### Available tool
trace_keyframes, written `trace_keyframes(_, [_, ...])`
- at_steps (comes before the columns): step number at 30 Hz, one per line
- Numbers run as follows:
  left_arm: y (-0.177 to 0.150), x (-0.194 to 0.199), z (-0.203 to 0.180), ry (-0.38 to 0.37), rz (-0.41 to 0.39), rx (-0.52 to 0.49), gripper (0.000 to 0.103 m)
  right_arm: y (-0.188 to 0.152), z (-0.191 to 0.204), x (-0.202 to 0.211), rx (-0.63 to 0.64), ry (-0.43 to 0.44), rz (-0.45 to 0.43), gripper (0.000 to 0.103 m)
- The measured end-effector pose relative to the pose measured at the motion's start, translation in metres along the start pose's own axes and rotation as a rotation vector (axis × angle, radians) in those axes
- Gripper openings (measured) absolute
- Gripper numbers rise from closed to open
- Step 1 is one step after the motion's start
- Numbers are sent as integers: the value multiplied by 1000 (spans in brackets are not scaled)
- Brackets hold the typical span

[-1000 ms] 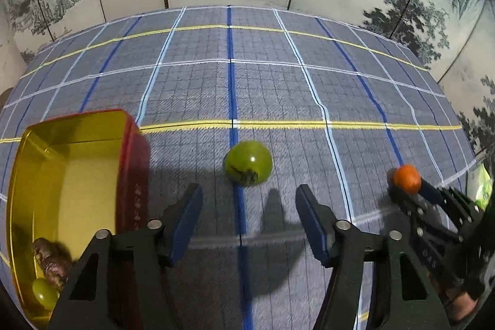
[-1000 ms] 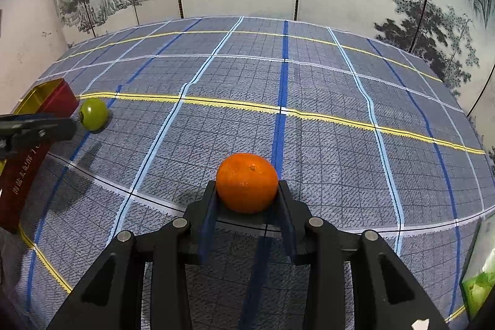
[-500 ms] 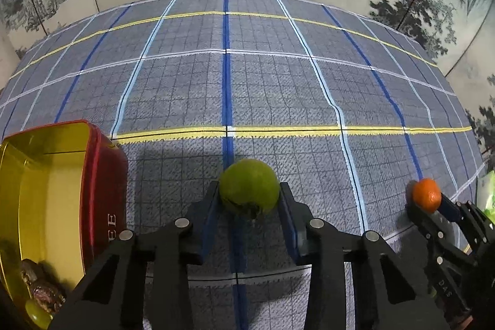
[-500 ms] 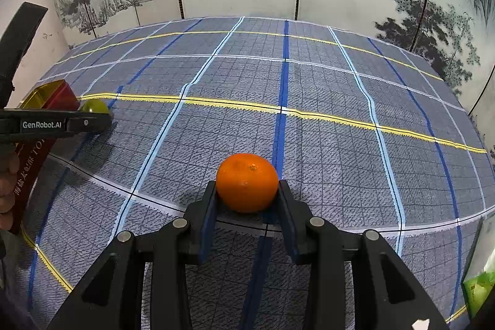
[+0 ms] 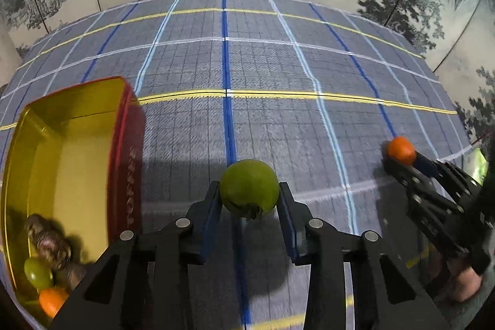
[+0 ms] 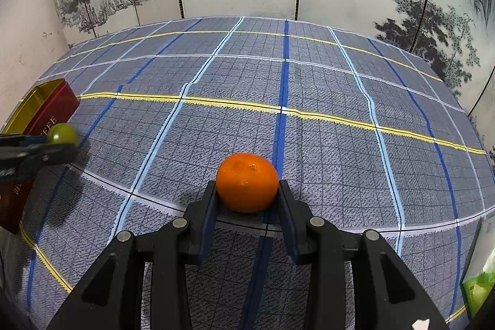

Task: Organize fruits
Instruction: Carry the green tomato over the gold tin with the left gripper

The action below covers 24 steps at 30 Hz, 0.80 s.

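Left claw (image 5: 249,200) is clamped on a green fruit (image 5: 249,190), stem end turned down toward the camera, just right of the red tin (image 5: 123,163). Right claw (image 6: 247,197) grips an orange (image 6: 247,182), its dimpled end facing up, low over the checked surface (image 6: 309,82). Both claws tilt steeply downward. Inside the tin lie a green fruit, an orange one and something brown, perhaps a nut.

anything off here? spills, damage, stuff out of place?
Nothing stands out. The left gripper is shut on the green fruit, the right gripper on the orange. The red tin sits upright on the plaid cloth with a few fruits inside. No spills or visible damage.
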<state>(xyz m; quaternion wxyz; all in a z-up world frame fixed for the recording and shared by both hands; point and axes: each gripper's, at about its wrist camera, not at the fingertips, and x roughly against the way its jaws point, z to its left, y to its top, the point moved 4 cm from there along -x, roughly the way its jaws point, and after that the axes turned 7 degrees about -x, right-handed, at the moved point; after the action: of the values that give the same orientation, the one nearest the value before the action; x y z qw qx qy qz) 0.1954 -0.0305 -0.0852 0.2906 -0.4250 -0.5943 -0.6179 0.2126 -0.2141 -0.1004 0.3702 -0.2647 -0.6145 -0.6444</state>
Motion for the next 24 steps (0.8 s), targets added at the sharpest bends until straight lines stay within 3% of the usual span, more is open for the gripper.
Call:
trace_keyframes(12, [-29, 64, 9, -8, -66, 21, 37, 0, 1, 0, 4, -5, 0, 36])
trace_keyframes(24, [-54, 113, 83, 80, -121, 132, 37, 0, 1, 0, 8, -11, -1, 36])
